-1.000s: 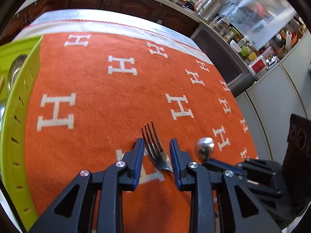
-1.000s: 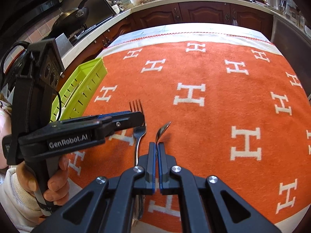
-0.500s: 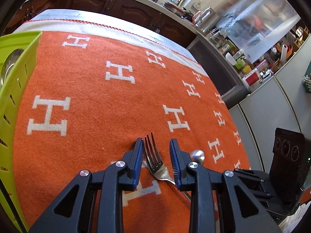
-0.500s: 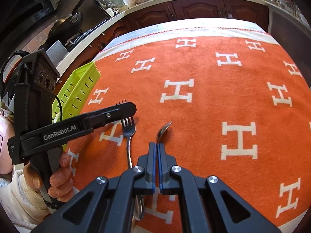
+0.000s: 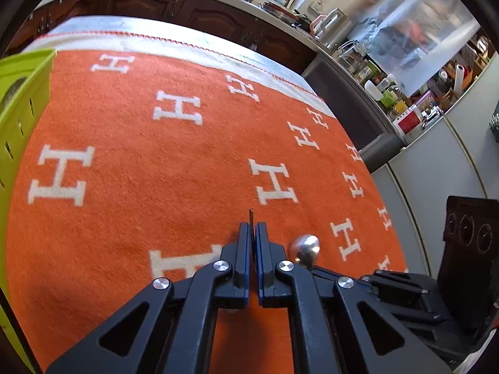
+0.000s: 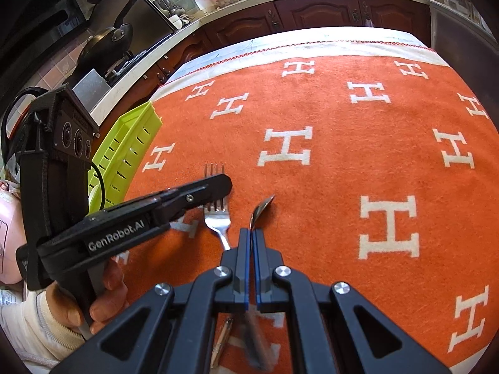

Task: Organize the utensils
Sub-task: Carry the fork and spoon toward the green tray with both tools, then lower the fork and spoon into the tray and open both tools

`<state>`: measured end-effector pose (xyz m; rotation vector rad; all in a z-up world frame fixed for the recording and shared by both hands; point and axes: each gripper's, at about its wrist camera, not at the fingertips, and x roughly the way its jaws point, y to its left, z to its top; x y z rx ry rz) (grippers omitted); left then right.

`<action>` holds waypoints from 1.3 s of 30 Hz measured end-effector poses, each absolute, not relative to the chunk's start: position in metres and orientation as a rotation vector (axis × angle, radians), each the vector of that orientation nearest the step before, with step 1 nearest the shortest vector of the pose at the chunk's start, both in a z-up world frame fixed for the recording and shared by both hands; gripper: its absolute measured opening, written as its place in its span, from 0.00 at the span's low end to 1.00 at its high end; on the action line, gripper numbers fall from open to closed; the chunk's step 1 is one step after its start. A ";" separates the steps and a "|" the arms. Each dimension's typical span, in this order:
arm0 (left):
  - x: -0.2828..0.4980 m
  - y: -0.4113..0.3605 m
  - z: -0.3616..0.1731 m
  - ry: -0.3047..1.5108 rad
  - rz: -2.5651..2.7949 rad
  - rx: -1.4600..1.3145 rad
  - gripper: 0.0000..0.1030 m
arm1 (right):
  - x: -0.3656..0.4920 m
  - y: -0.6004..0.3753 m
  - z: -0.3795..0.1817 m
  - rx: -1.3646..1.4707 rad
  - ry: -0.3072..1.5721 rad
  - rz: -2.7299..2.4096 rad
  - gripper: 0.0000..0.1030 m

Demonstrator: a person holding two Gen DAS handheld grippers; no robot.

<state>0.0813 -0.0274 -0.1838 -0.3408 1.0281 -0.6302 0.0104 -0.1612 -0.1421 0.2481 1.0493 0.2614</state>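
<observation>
My left gripper [image 5: 252, 227] is shut on a steel fork [image 5: 251, 215], seen edge-on between its pads. In the right wrist view the fork [image 6: 216, 218] is gripped at its tines by the left gripper [image 6: 223, 184], just above the orange cloth. My right gripper [image 6: 252, 233] is shut on a steel spoon [image 6: 261, 210], whose bowl sticks out in front. The spoon bowl also shows in the left wrist view [image 5: 305, 246], to the right of the left fingers. A lime green utensil tray [image 6: 124, 152] stands at the left; its wall shows in the left wrist view [image 5: 21, 99].
An orange cloth with white H marks [image 6: 343, 155] covers the table. Kitchen counters with dark wooden cabinets [image 6: 312, 12] run behind it. A pan [image 6: 106, 40] sits on the stove at the far left. Jars and bottles [image 5: 389, 93] crowd the counter on the right.
My left gripper has shut on the fork, which now stands edge-on between the pads. The right gripper stays shut on the spoon.
</observation>
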 end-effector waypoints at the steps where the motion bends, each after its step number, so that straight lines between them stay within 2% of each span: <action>1: 0.080 -0.027 -0.182 1.029 -0.632 -0.345 0.00 | 0.010 -0.161 -0.142 0.249 1.052 0.261 0.02; 9: 0.059 -0.002 -0.126 0.963 -0.619 -0.282 0.00 | 0.001 -0.146 -0.117 0.232 1.017 0.334 0.02; 18: 0.019 0.075 -0.027 0.833 -0.375 -0.137 0.00 | 0.003 -0.097 -0.058 0.193 0.920 0.538 0.02; 23: 0.006 0.110 0.003 0.803 -0.200 -0.043 0.00 | 0.026 -0.051 -0.032 0.201 0.883 0.626 0.02; 30: 0.009 0.144 0.000 0.854 -0.015 0.082 0.00 | 0.058 0.008 -0.043 0.192 0.949 0.684 0.02; 39: 0.055 0.153 -0.050 0.967 0.087 0.236 0.01 | 0.067 0.055 -0.077 0.041 1.019 0.692 0.02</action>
